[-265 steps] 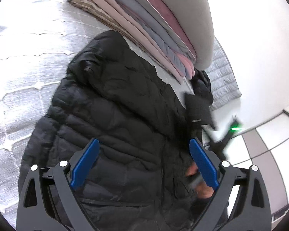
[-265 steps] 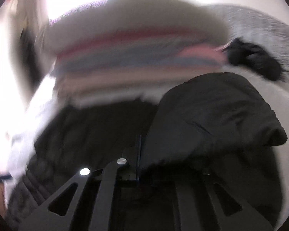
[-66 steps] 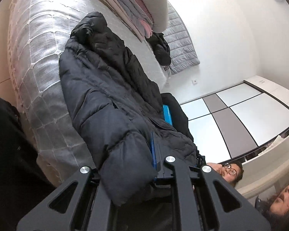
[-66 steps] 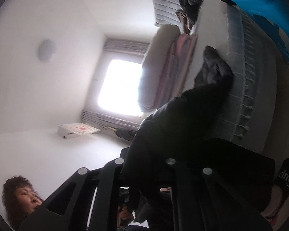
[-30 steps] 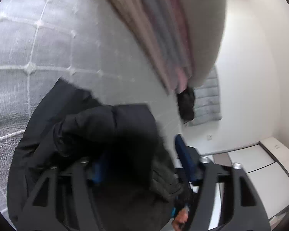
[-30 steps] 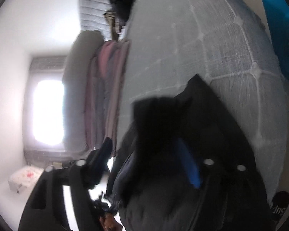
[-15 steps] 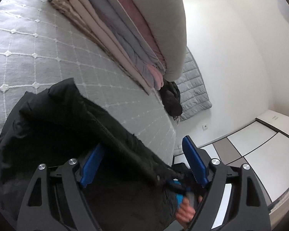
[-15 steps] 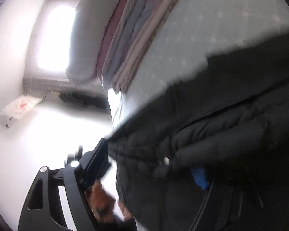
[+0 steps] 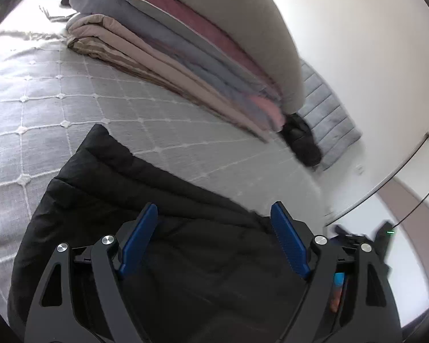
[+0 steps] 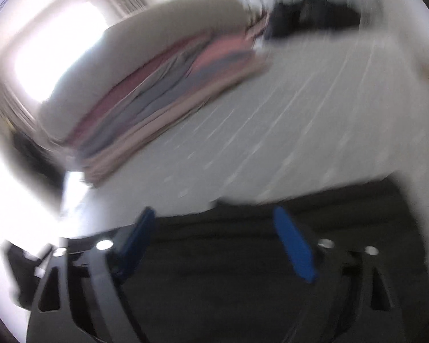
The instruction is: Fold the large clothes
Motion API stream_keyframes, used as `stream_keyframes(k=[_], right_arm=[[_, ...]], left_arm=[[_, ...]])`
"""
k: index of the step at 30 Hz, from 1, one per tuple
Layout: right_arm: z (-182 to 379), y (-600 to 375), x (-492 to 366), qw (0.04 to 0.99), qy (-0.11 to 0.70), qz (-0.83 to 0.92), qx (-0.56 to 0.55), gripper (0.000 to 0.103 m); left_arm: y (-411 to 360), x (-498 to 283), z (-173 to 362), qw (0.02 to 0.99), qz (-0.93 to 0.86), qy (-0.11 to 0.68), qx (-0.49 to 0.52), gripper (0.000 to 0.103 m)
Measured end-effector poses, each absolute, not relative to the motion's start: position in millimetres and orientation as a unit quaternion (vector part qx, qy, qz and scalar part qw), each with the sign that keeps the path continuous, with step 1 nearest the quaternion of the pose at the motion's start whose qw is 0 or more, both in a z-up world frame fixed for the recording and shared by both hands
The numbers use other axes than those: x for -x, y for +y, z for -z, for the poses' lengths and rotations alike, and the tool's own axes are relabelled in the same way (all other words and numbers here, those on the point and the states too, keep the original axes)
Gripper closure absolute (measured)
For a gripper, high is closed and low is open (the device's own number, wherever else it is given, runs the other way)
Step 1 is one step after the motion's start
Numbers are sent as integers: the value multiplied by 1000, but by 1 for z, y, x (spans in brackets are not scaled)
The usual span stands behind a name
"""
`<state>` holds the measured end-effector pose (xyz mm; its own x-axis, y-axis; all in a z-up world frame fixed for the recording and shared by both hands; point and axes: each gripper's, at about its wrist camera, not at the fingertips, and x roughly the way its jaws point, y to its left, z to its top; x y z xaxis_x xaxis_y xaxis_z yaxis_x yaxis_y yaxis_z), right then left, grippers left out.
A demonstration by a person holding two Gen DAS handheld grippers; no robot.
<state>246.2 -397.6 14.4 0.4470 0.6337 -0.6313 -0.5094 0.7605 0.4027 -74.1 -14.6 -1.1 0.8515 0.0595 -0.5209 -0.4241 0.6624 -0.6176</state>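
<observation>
Black padded jacket [image 9: 146, 214] lying folded on the grey quilted bed cover [image 9: 43, 91], near the front edge, well apart from the stack of folded blankets [image 9: 186, 57] at the back. Probably light but bulky, soft and springy, with a slick shell: likely to puff back open and slide, so best pinched at a doubled edge or corner, through all layers. Long axis across the left view, from the raised corner at upper left down toward lower right; hem and collar ends not told apart. Left tongs [image 9: 214, 228] wide open above the jacket, pads clear, nothing held. Right tongs [image 10: 214, 228] opening, blurred, over the same dark fabric, nothing gripped.
</observation>
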Motion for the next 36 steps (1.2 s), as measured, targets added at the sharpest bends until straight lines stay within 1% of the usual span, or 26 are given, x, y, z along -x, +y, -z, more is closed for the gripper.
stream_keyframes(k=[1, 2, 7, 9, 11, 13, 16, 18, 19, 20, 21, 22, 24, 25, 28, 30, 31, 33, 34, 35, 36], right_arm=[[-8, -401, -249, 858, 390, -328, -62, 16], [-1, -400, -256, 857, 393, -326, -63, 16], [60, -383, -311, 826, 451, -311, -135, 16], [68, -383, -320, 819, 462, -309, -140, 16], [66, -379, -321, 817, 467, -309, -133, 16], [52, -386, -310, 821, 459, -313, -135, 16], [21, -415, -278, 841, 413, -326, -126, 16], [24, -431, -272, 862, 392, -307, -96, 11], [38, -432, -279, 860, 412, -290, -80, 11], [57, -436, -291, 839, 457, -284, -81, 11], [61, -442, -295, 828, 471, -287, -102, 12], [50, -454, -290, 833, 459, -282, -125, 12], [26, -467, -272, 845, 427, -294, -132, 12], [10, -474, -255, 851, 411, -304, -119, 12], [-6, -490, -217, 861, 394, -312, -83, 11], [0, -503, -195, 866, 398, -297, -58, 11], [10, -508, -193, 863, 414, -286, -51, 11], [63, -505, -204, 821, 501, -274, -25, 10], [73, -503, -205, 816, 502, -287, -14, 10], [74, -503, -203, 820, 491, -295, -8, 10], [69, -505, -201, 816, 499, -291, -19, 11]], left_arm=[[-13, 68, 7, 877, -147, 248, 384, 26], [-10, 64, 12, 874, -156, 256, 383, 26], [-4, 39, 29, 876, -172, 288, 347, 26], [-1, 35, 35, 874, -173, 297, 343, 26], [0, 33, 35, 872, -175, 301, 345, 26], [-2, 35, 32, 872, -174, 300, 346, 26], [-6, 35, 32, 876, -173, 302, 333, 26], [-5, 32, 40, 872, -173, 312, 335, 26], [-7, 31, 40, 872, -170, 314, 334, 26], [-9, 30, 38, 873, -165, 315, 335, 26], [-11, 31, 35, 873, -167, 315, 333, 26], [-14, 35, 30, 875, -169, 312, 329, 26], [-19, 50, 17, 880, -160, 294, 338, 26], [-23, 57, 11, 883, -155, 288, 337, 26], [-43, 87, -10, 901, -148, 273, 304, 25], [-54, 105, -16, 908, -145, 267, 288, 24], [-57, 109, -14, 908, -147, 272, 283, 20], [-58, 111, 1, 900, -156, 305, 270, 19], [-54, 107, 18, 886, -153, 340, 275, 19], [-50, 106, 30, 878, -146, 358, 282, 20], [-49, 109, 32, 877, -145, 361, 282, 21]])
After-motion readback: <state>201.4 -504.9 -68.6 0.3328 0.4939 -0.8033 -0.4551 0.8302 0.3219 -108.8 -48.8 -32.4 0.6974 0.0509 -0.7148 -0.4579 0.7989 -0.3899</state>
